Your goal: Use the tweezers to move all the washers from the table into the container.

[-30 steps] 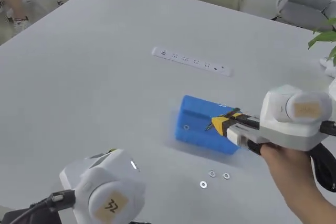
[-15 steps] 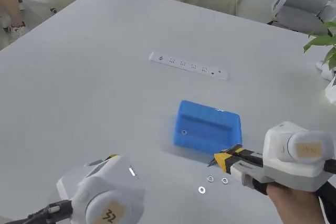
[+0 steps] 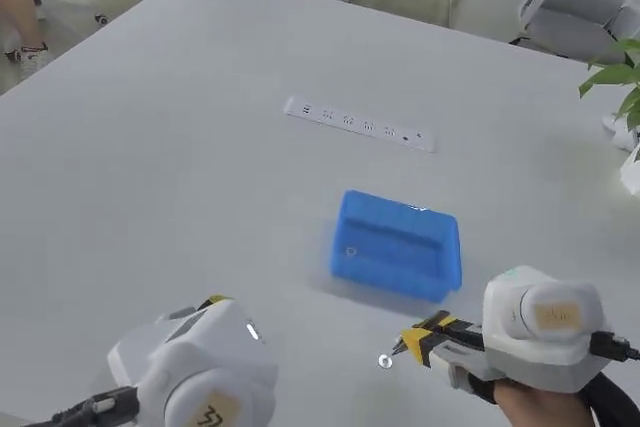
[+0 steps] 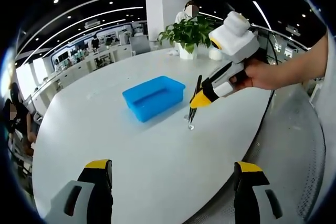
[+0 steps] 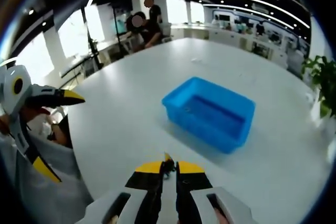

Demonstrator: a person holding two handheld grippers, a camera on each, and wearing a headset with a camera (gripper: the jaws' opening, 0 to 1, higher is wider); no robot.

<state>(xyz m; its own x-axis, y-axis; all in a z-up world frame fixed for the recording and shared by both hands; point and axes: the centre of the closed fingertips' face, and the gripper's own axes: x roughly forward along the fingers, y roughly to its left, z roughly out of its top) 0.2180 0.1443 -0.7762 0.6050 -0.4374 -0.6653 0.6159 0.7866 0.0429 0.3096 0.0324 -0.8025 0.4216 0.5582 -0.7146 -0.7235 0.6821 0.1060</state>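
Tweezers [image 4: 195, 96], clamped in the right gripper [image 5: 169, 167], angle down at a washer [image 3: 385, 361]; left gripper [image 4: 173, 166] gapes.

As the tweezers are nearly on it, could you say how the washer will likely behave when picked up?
The washer looks a small, thin, shiny ring lying flat on the smooth table, so it is probably light, stiff and hard to get under. Between the fine tips of the tweezers it may slip or swivel. Pushed, it would likely slide.
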